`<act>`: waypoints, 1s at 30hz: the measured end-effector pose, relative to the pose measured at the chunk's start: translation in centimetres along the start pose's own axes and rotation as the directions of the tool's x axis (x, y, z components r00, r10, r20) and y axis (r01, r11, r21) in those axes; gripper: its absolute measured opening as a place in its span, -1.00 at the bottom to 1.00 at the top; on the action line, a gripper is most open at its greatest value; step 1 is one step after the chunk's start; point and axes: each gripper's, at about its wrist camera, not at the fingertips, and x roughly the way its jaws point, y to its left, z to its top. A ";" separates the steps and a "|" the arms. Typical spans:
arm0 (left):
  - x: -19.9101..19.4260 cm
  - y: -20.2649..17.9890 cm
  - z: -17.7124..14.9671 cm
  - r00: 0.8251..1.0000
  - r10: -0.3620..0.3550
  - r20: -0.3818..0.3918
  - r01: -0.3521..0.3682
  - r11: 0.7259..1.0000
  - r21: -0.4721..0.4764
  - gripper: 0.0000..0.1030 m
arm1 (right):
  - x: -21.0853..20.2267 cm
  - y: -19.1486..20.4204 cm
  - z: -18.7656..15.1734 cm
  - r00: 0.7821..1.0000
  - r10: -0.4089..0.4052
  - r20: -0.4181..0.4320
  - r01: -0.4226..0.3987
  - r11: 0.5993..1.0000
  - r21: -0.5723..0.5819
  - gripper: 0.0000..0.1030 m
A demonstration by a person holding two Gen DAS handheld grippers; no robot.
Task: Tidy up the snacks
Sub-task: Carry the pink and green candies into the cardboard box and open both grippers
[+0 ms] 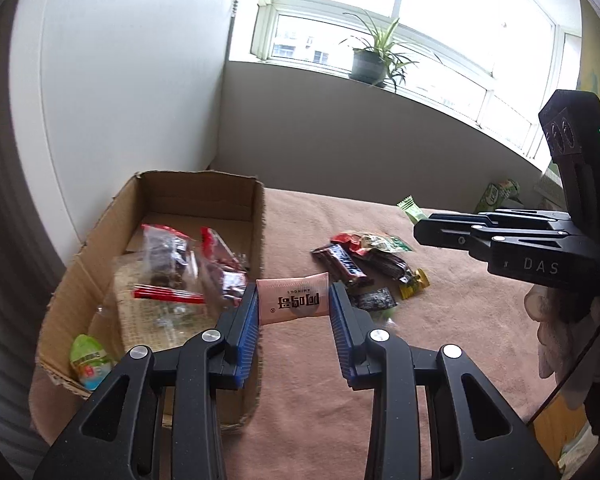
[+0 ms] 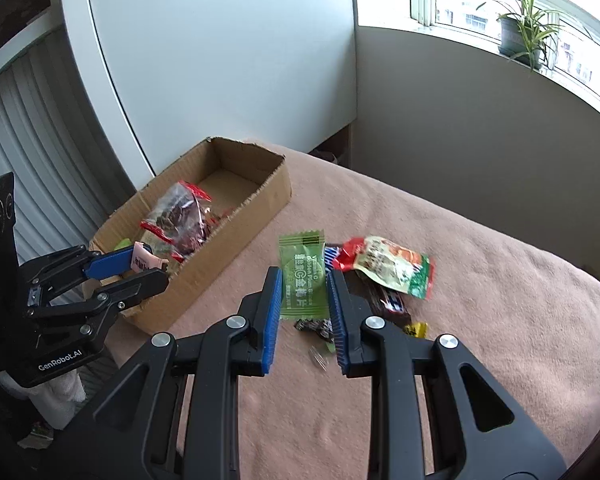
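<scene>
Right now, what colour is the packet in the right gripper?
Green, with white lettering. The packet shows best in the right wrist view.

Pink packet [image 1: 293, 299] and green packet [image 2: 303, 276] held aloft, cardboard box [image 2: 236, 236] part-filled

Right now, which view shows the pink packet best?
Left wrist view: the pink packet sits centred between that gripper's jaws, flat face and print fully visible. The right wrist view shows only a small edge of it at far left, mostly hidden by the jaws.
</scene>
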 end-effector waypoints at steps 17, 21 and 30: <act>-1.4 8.9 -0.8 0.984 0.178 0.001 -0.177 0.976 -0.130 -0.37 | 8.1 7.4 7.9 0.993 0.105 -0.046 -0.108 0.992 -0.060 -0.54; -1.3 9.4 -0.8 0.983 0.183 -0.002 -0.182 0.974 -0.135 -0.37 | 9.7 8.6 8.4 0.992 0.108 -0.062 -0.112 0.991 -0.070 -0.54; -0.3 9.3 -0.3 0.985 0.173 -0.011 -0.172 0.975 -0.138 0.28 | 9.5 8.7 9.0 0.995 0.098 -0.034 -0.100 0.994 -0.052 0.26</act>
